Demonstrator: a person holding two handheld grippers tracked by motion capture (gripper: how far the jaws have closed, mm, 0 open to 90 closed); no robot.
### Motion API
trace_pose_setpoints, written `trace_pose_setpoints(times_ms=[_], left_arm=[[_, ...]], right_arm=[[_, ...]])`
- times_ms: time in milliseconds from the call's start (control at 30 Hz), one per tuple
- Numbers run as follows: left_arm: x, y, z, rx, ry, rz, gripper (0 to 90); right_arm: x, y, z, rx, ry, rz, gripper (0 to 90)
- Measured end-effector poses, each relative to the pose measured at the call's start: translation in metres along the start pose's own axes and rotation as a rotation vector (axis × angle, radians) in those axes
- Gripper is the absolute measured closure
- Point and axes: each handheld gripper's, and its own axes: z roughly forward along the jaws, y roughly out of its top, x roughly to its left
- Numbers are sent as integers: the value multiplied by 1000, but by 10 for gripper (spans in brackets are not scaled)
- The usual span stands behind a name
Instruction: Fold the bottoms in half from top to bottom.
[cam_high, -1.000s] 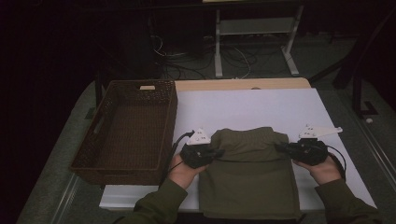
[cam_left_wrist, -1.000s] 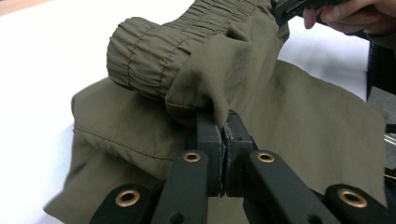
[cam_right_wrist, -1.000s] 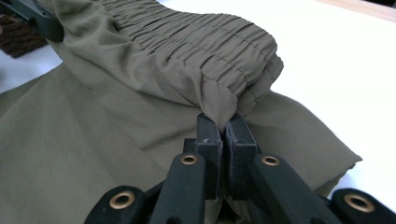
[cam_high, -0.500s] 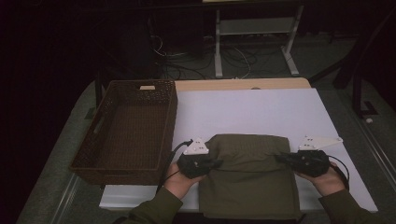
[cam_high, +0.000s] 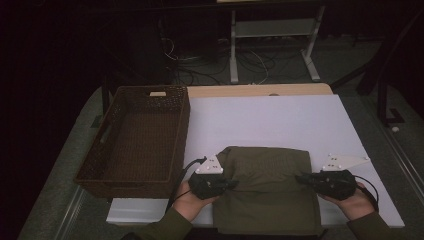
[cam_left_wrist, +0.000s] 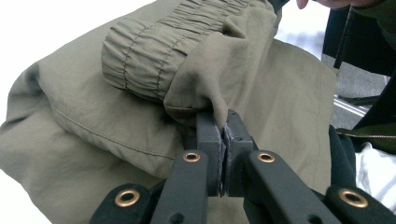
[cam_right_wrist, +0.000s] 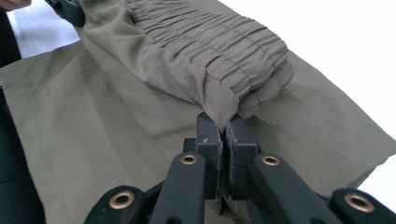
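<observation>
An olive-green garment (cam_high: 270, 190) with an elastic waistband (cam_right_wrist: 224, 51) lies on the white sheet near the table's front edge. Its top part is doubled over the lower part. My left gripper (cam_high: 231, 184) is at the garment's left side, shut on a pinch of the fabric (cam_left_wrist: 205, 93) just under the gathered band. My right gripper (cam_high: 301, 178) is at the garment's right side, shut on the folded edge (cam_right_wrist: 224, 109) below the elastic. Both pairs of jaws press together with cloth between the pads (cam_left_wrist: 223, 144) (cam_right_wrist: 223, 149).
A dark brown wicker basket (cam_high: 100, 172) stands at the left of the table, close to my left hand. The white sheet (cam_high: 270, 120) reaches back behind the garment. The table's front edge runs under my forearms.
Both grippers have drawn the garment's upper edge toward the person, folding it down over the lower part. The hands have come nearer the front edge.
</observation>
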Motion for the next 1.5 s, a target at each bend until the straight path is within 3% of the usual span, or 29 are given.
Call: trace_pose_setpoints(times_ms=[233,733,900,1000,1067,1233,1367,1500], left_arm=[[-2,-7,-2,24,-26,-13,873],[2,-19,14,170,-98,-12,861],[4,-20,18,192,-113,-15,804],[4,-20,19,188,-134,-29,698],[4,-18,18,179,-143,-20,621],[5,-12,7,128,-165,-28,483],[8,-6,-5,64,-145,-41,428],[14,-1,-15,-31,-110,-77,429]], right_arm=[[6,-4,0,20,29,-7,854],[10,-14,10,120,88,-16,842],[10,-16,14,154,104,-19,823],[9,-16,15,163,110,-16,785],[8,-16,14,161,114,-11,711],[8,-12,8,100,98,-6,509],[4,-8,0,10,72,20,387],[-2,-5,-4,-36,41,38,343]])
